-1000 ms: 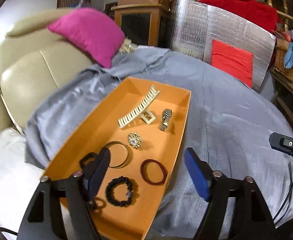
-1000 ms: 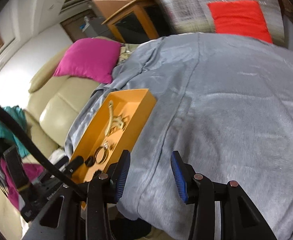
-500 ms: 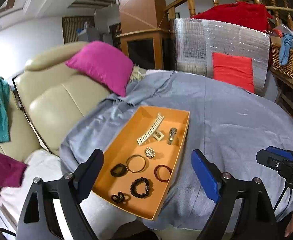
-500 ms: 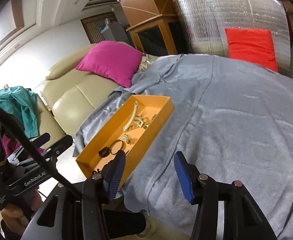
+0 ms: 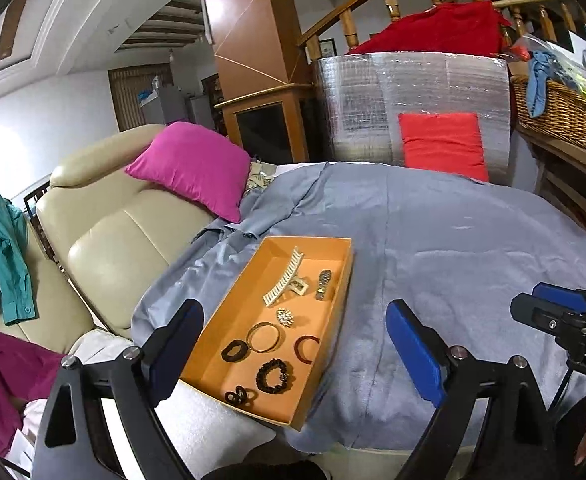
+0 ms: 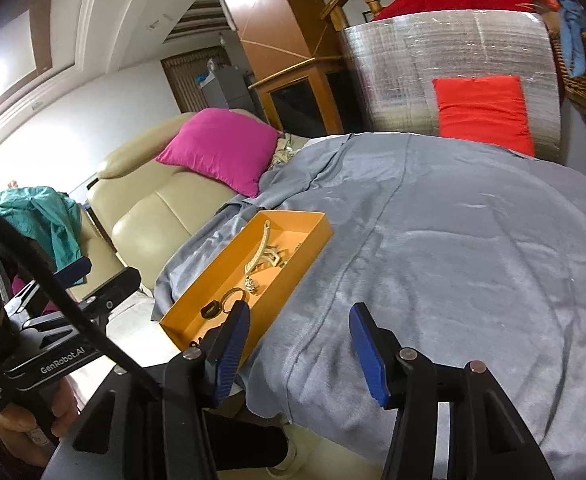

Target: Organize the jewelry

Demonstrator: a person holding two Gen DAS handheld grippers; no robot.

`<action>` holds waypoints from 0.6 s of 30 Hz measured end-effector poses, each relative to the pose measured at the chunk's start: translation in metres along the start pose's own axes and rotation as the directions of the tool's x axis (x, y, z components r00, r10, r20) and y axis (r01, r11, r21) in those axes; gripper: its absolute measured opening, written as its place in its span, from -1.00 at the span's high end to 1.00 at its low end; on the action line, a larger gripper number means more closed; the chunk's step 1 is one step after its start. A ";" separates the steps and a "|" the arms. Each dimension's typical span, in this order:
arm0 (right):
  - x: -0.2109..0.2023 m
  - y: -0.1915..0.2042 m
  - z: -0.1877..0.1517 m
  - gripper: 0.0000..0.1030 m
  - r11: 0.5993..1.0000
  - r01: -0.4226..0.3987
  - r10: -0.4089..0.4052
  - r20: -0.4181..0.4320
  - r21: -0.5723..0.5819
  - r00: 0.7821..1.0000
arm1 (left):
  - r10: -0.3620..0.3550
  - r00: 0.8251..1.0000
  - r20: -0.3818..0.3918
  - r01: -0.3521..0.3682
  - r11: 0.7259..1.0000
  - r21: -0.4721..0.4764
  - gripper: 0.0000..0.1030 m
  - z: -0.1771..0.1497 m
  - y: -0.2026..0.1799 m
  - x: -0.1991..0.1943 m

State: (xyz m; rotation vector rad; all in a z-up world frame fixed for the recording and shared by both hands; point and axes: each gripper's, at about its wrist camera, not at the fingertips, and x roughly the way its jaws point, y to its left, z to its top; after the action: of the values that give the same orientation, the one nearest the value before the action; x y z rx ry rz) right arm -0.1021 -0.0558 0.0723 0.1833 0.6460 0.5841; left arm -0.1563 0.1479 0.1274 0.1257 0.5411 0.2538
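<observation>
Jewelry already fills the orange tray (image 5: 249, 292) in our left wrist view: hair claw (image 5: 283, 282), watch (image 5: 324, 285), brooch (image 5: 284, 317), bangles and black scrunchies. Our left gripper (image 5: 295, 350) hangs above the tray's near end, jaws wide and empty. From the right wrist we see our right gripper (image 6: 299, 346) over the grey bedspread (image 6: 453, 248) beside the tray, jaws partly parted, holding nothing. We judge the sorting finished or nearly so; next calls for spotting any stray piece.

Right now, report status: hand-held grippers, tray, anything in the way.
Left hand-held gripper open, empty. Right hand-held gripper open, empty, clear of tray. Tray on grey cloth, jewelry inside. Nothing in the way.
</observation>
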 end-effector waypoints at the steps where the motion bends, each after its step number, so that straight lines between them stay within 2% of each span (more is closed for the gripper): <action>1: -0.004 -0.002 -0.001 -0.08 1.000 0.000 0.000 0.005 0.006 1.000 | -0.004 1.000 0.001 0.004 1.000 0.004 -0.80 0.000 -0.002 -0.003; 7: -0.038 -0.014 -0.014 -0.09 0.999 0.036 -0.037 0.053 0.023 0.998 | -0.033 0.999 -0.009 0.033 0.998 0.059 -0.80 -0.003 -0.026 -0.023; 13: -0.077 -0.037 -0.035 -0.11 0.994 0.065 -0.071 0.077 0.089 0.995 | -0.105 0.993 -0.050 0.112 0.982 0.149 -0.82 -0.015 -0.062 -0.036; 18: -0.105 -0.054 -0.052 -0.12 0.985 0.111 -0.124 0.096 0.128 0.988 | -0.176 0.982 -0.072 0.186 0.966 0.179 -0.82 -0.021 -0.082 -0.044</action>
State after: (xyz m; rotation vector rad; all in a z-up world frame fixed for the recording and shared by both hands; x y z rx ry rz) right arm -0.1770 -0.1600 0.0673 0.2867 0.5884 0.4183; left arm -0.1866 0.0582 0.1162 0.2490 0.6275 0.0276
